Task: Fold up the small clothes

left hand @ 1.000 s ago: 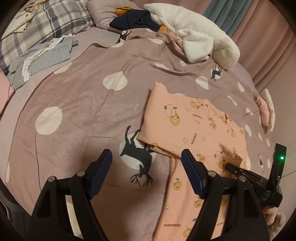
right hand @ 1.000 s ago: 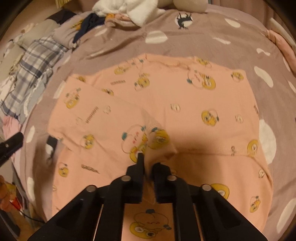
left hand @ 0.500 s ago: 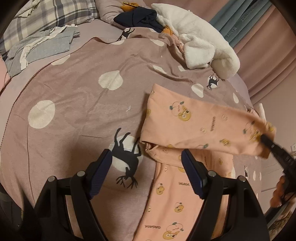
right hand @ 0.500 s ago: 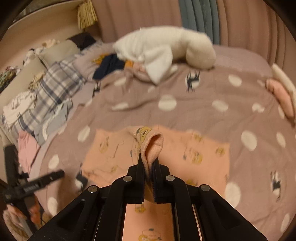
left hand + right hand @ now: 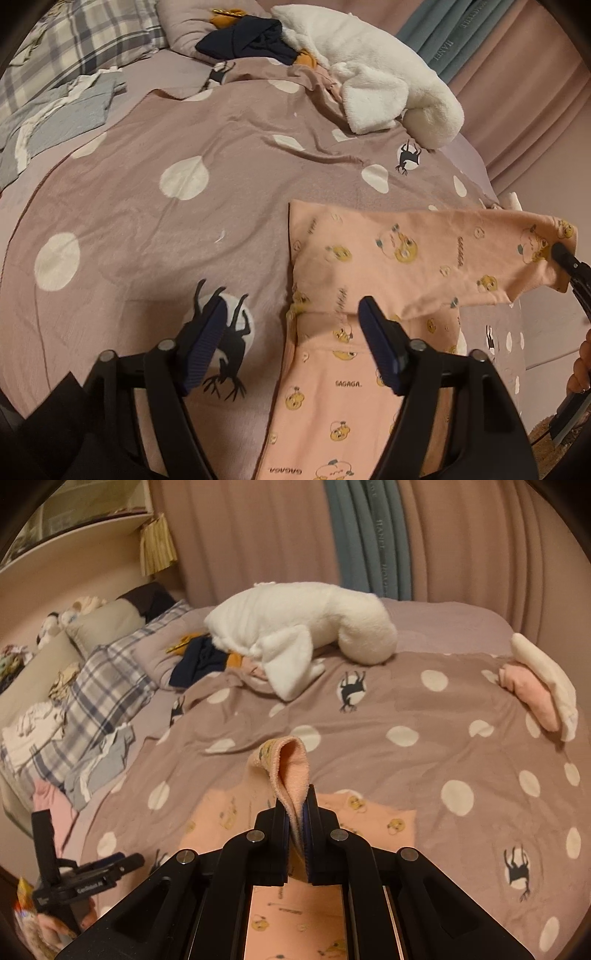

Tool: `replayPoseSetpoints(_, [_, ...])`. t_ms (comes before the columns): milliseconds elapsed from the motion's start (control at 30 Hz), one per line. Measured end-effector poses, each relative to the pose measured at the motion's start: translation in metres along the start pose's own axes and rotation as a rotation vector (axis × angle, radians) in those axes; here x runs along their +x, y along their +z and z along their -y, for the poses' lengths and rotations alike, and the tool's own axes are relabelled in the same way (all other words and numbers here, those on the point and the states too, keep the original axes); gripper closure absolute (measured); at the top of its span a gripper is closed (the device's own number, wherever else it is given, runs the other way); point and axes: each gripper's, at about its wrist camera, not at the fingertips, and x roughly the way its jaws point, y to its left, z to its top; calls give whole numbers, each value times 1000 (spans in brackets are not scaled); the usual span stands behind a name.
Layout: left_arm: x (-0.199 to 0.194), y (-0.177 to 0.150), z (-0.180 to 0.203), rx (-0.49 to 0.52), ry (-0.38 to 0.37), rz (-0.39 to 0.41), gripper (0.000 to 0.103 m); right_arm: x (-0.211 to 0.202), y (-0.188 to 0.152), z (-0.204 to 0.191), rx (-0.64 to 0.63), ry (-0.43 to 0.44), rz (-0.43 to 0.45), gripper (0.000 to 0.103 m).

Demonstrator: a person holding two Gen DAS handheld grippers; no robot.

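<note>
Peach pyjama top [image 5: 373,266] printed with yellow cartoon chicks, body flat on the bed, one sleeve lifted and stretched taut toward 3 o'clock, cuff [image 5: 290,771] folded over, pinched in the gripper

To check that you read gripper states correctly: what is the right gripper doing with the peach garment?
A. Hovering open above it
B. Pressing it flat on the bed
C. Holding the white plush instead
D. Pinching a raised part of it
D: the right gripper is shut on a fold of the peach garment, lifted off the bed, while the left gripper is open.
</note>
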Motion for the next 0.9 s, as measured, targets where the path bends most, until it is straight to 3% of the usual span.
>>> replayPoseSetpoints(233, [34, 1, 10, 42, -20, -56, 66, 10, -7, 21, 34, -63, -26, 96])
replayPoseSetpoints(433, [62, -7, 21, 75, -21, -122, 68, 24, -17, 37, 60, -87, -68, 96])
replayPoseSetpoints(600, [85, -15, 20, 79, 20, -172, 68, 32, -28, 49, 78, -101, -99, 96])
replayPoseSetpoints(900, [101, -21, 13, 66, 55, -191, 65, 38, -39, 71, 116, -99, -153, 96])
